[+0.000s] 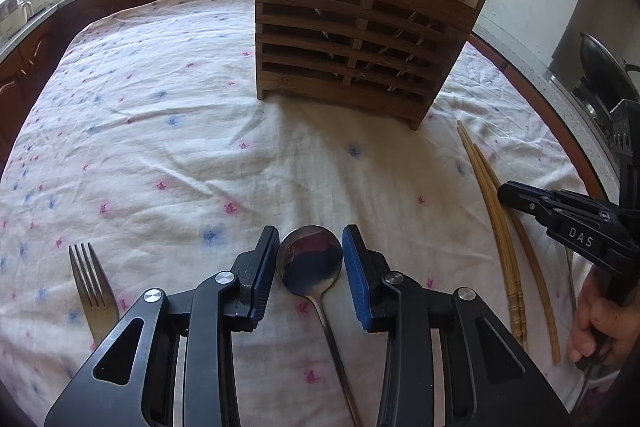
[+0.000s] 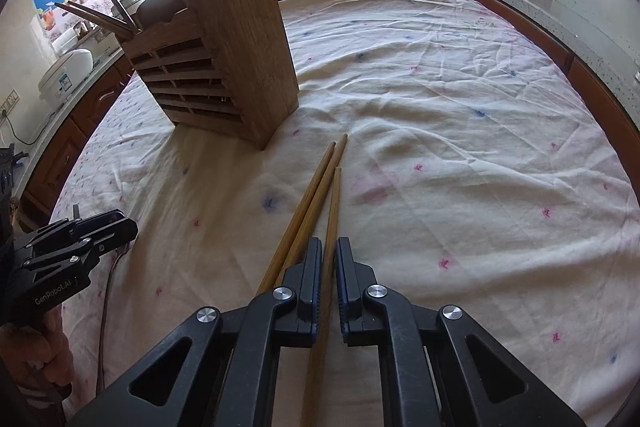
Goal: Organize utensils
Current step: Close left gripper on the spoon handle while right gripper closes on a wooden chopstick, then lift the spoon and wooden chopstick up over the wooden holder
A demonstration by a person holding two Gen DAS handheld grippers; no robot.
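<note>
Legible markings: white letters "DAS" on the black body of the right gripper [image 1: 516, 195], at three o'clock in the left wrist view, and "GenRobot.AI" on the left gripper [image 2: 116, 225], at nine o'clock in the right wrist view.

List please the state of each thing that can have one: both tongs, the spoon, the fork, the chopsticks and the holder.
Left tongs: open, fingers either side of the spoon bowl.
Right tongs: nearly shut around one chopstick; contact cannot be told.
Spoon: lying flat, bowl up.
Fork: lying flat, untouched.
Chopsticks: three lying on the cloth.
Holder: upright, utensils standing in it.
</note>
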